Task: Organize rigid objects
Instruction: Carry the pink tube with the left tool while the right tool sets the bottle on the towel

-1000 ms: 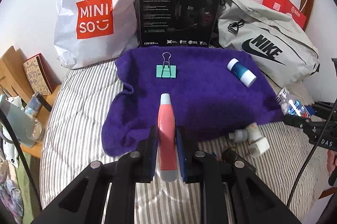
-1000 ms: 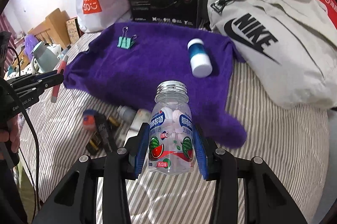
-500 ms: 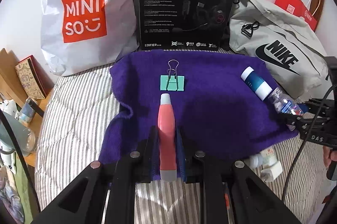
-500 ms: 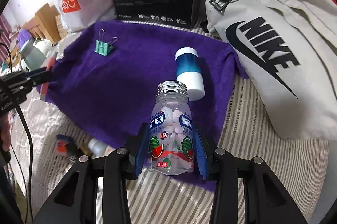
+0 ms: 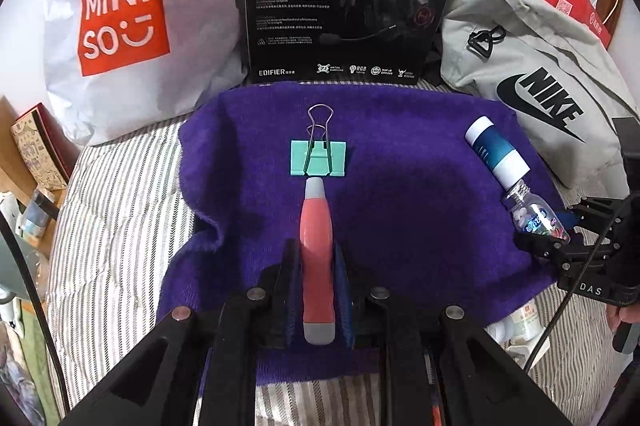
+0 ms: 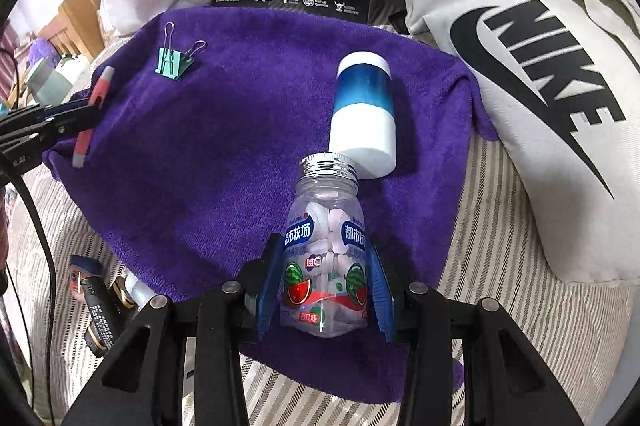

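Fingers clenched both sides: left gripper point(image 5: 318, 290) holds the pink pen point(image 5: 317, 258), right gripper point(image 6: 326, 290) the candy bottle point(image 6: 326, 250), both over the purple towel point(image 6: 224, 145). Lower gently, release clear of the green clip point(image 5: 318, 157) and the blue bottle point(image 6: 365, 113).

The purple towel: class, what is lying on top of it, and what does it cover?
On the purple towel lie a green binder clip and a blue-and-white bottle. Beneath it, striped bedding shows around its edges; whatever else lies under the towel is hidden.
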Motion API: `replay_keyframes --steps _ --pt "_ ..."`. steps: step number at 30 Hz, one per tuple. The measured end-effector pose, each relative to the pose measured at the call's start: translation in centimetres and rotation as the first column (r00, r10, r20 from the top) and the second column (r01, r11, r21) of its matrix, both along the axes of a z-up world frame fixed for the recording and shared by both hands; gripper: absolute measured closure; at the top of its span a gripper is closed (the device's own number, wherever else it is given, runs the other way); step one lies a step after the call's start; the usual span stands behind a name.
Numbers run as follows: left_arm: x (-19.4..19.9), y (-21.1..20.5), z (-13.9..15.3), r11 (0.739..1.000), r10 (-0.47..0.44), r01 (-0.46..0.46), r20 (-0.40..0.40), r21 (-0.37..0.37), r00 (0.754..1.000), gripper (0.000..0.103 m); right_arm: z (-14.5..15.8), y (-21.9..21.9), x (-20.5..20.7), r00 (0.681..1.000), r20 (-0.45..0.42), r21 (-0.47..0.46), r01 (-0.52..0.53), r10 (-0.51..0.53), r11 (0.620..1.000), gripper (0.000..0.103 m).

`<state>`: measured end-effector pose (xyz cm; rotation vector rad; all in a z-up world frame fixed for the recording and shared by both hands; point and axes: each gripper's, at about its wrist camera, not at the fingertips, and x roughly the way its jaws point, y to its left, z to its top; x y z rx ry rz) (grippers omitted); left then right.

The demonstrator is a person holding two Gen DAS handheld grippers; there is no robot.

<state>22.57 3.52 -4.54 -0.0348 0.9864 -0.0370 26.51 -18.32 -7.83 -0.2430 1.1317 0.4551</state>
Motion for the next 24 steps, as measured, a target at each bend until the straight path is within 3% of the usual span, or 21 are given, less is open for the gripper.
replay_keyframes --steps 12,15,18,19,24 --pt "1.5 0.6 -1.5 1.000 0.008 -0.008 -0.028 -0.011 1.000 0.086 0.0 0.2 0.1 1.000 0.019 0.004 -0.021 0.021 1.000 0.061" --pt "1.9 0.5 -1.8 1.000 0.004 -0.004 -0.036 -0.002 0.999 0.086 0.1 0.2 0.0 0.999 0.018 0.010 -0.029 0.029 1.000 0.058" --pt "2.4 0.6 -2.0 1.000 0.008 -0.008 -0.042 0.004 0.999 0.086 0.3 0.3 0.0 0.999 0.004 0.026 -0.036 0.036 0.999 0.050" --pt "2.6 0.6 -2.1 1.000 0.011 -0.010 -0.043 0.008 0.999 0.086 0.5 0.3 -0.1 0.999 0.009 0.022 -0.033 0.033 0.999 0.042" --pt "3.2 0.6 -2.5 1.000 0.009 -0.008 -0.046 0.022 0.999 0.086 1.5 -0.1 -0.4 0.999 0.033 0.012 -0.026 0.025 1.000 0.041"
